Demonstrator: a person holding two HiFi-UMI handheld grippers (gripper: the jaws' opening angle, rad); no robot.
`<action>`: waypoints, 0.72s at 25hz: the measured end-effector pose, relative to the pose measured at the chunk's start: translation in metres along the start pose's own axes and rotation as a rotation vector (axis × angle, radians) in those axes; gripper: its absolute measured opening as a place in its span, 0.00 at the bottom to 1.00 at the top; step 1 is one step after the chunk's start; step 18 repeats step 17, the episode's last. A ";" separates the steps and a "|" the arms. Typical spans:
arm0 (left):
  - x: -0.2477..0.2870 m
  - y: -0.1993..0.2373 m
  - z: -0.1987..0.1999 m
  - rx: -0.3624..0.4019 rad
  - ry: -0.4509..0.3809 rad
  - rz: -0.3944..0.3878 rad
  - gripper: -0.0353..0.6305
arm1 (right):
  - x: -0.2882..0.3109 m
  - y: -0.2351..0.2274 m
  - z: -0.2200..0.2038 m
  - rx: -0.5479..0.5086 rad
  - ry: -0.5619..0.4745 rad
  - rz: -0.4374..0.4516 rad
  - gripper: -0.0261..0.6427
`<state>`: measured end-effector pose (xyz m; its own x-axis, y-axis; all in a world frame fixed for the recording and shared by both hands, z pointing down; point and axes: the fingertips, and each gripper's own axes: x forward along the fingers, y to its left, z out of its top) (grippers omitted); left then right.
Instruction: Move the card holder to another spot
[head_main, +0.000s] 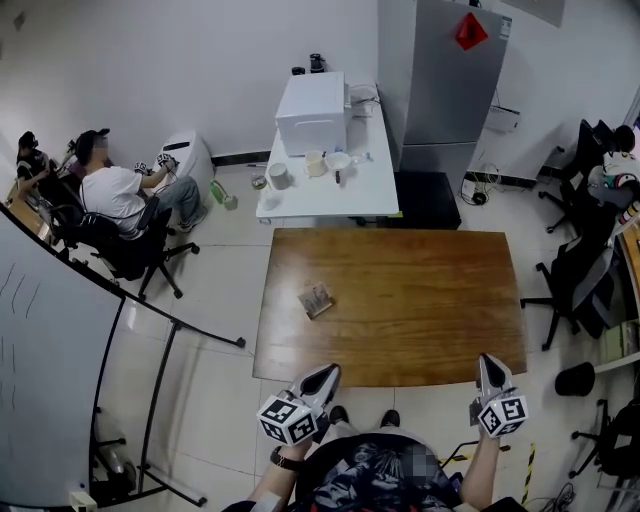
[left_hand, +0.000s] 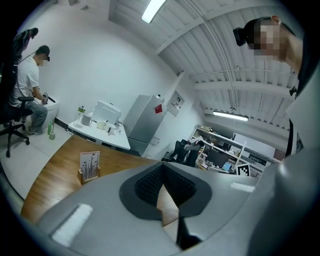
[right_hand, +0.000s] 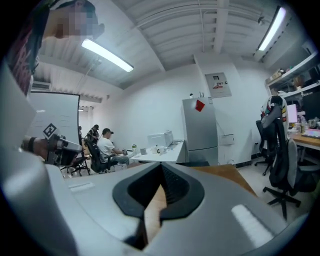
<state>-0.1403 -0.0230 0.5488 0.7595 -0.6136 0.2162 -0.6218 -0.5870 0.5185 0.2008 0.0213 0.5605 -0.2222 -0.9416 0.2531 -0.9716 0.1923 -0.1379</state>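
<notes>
Left gripper (head_main: 325, 375) at the near edge of the wooden table (head_main: 430, 300), left of the person's body, jaws together and nothing held between them; same closed, empty look in its own view (left_hand: 163, 176), with only bare tabletop visible past the pads. Right gripper (head_main: 488, 368) at the same near edge, toward the right corner, jaws pressed fully together with nothing in them (right_hand: 161, 186).

Card holder (head_main: 316, 299) on the left half of the wooden table, well apart from both grippers and closer to the left one. From the left gripper view, card holder (left_hand: 90, 166) upright, up and to the left of the jaws: a small wooden base with a pale printed card standing in it. No other object on that tabletop.

Beyond the far edge, a white table (head_main: 372, 195) with a white box-shaped appliance (head_main: 312, 112), cups and small items. Beside it, a tall grey cabinet (head_main: 455, 85) with a red diamond sticker. At far left, a seated person (head_main: 115, 190) in a white shirt on an office chair.
</notes>
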 end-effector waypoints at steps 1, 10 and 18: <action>0.000 -0.002 -0.001 -0.003 -0.002 0.004 0.05 | 0.002 0.003 0.000 -0.008 0.003 0.021 0.04; 0.007 -0.032 -0.020 -0.020 0.005 -0.004 0.05 | 0.019 0.029 -0.003 0.012 -0.035 0.147 0.04; 0.013 -0.045 -0.026 -0.026 0.007 -0.016 0.05 | 0.026 0.036 -0.009 0.045 -0.032 0.167 0.04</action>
